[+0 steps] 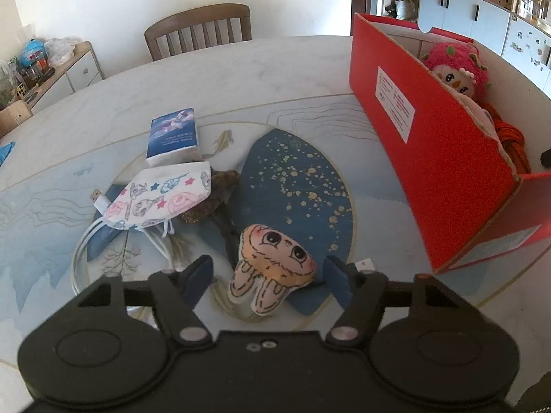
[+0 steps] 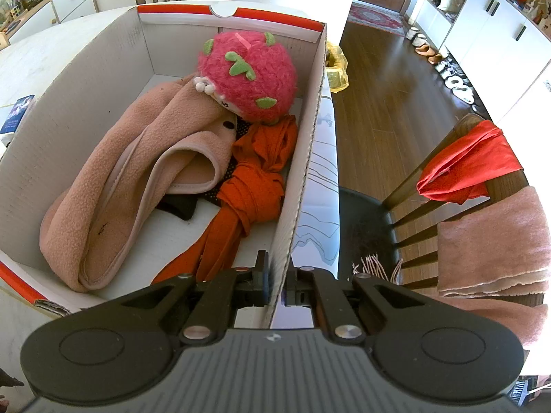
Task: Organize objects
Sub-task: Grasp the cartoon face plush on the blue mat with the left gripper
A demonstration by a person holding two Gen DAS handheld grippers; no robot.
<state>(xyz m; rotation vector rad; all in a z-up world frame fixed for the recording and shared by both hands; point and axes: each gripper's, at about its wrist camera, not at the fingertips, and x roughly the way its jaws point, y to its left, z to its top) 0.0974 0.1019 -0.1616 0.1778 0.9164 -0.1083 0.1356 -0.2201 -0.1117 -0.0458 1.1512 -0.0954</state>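
Note:
A small peach plush toy (image 1: pixel 275 261) with big drawn eyes lies on a blue speckled mat (image 1: pixel 296 179). My left gripper (image 1: pixel 268 262) stands open around the toy, a finger on each side, with a gap showing at the left finger. To the right stands the red cardboard box (image 1: pixel 413 158). My right gripper (image 2: pixel 277 275) is shut on the box wall (image 2: pixel 303 158). Inside the box lie a pink fuzzy doll (image 2: pixel 251 75), a pink fleece garment (image 2: pixel 131 189) and a knotted orange cloth (image 2: pixel 255 179).
On the table (image 1: pixel 292 69), left of the toy, lie a printed face mask (image 1: pixel 162 196), a blue tissue pack (image 1: pixel 174 134), a white USB cable (image 1: pixel 81 251) and a brown clump (image 1: pixel 217 196). A wooden chair (image 1: pixel 199 27) stands beyond the table. Another chair (image 2: pixel 413 186) carries a red cloth (image 2: pixel 465 165) and a pink towel (image 2: pixel 492 251).

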